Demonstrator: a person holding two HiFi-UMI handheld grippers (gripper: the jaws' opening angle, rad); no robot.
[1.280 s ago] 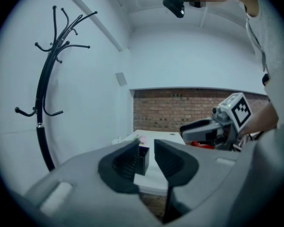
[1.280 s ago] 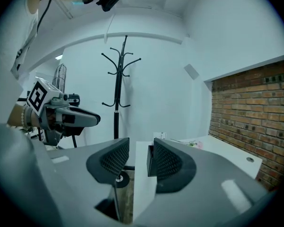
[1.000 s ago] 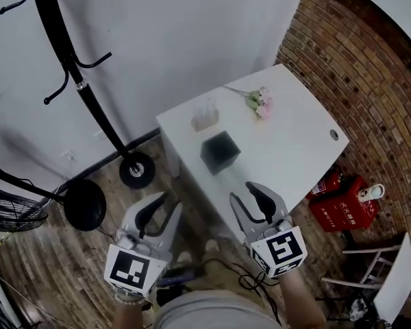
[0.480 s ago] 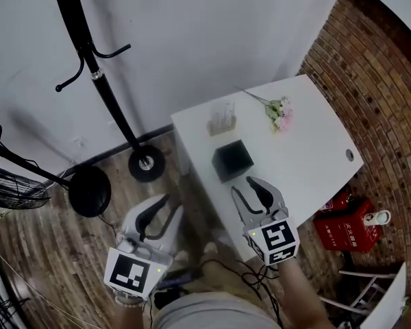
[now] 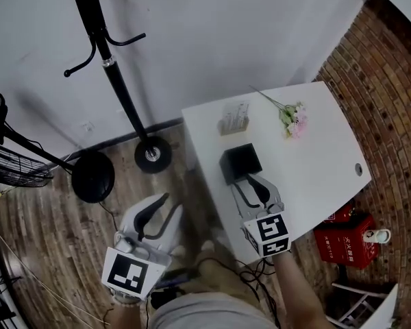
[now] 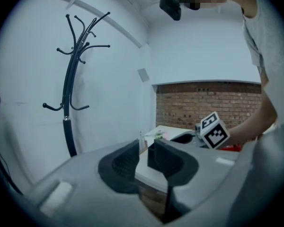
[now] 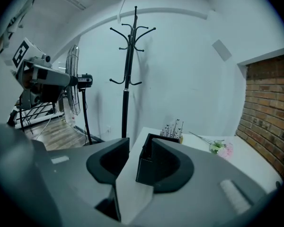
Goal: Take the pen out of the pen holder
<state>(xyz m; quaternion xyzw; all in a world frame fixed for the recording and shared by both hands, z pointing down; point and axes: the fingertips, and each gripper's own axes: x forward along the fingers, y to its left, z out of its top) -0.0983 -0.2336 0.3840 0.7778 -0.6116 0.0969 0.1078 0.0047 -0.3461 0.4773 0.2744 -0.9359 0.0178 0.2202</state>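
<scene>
A black square pen holder (image 5: pixel 240 162) stands on the white table (image 5: pixel 308 163) near its left edge. I cannot see a pen in it from any view. My right gripper (image 5: pixel 253 188) is open just in front of the holder, its fingertips almost at the near wall. In the right gripper view the pen holder (image 7: pixel 145 167) fills the gap between the open jaws of the right gripper (image 7: pixel 137 148). My left gripper (image 5: pixel 159 212) hangs open over the wooden floor, left of the table. The left gripper (image 6: pixel 143 148) points at the table's near corner and holds nothing.
Behind the pen holder stands a small clear rack (image 5: pixel 234 118) of thin sticks, with pink flowers (image 5: pixel 293 118) lying to its right. A black coat stand (image 5: pixel 116 88), a fan (image 5: pixel 14 163) and a round black base (image 5: pixel 92 177) occupy the floor at left. Red fire-extinguisher box (image 5: pixel 346 235) at lower right.
My right gripper has moved forward over the table, up to the black pen holder. The left gripper has stayed low over the floor. Both remain open.
</scene>
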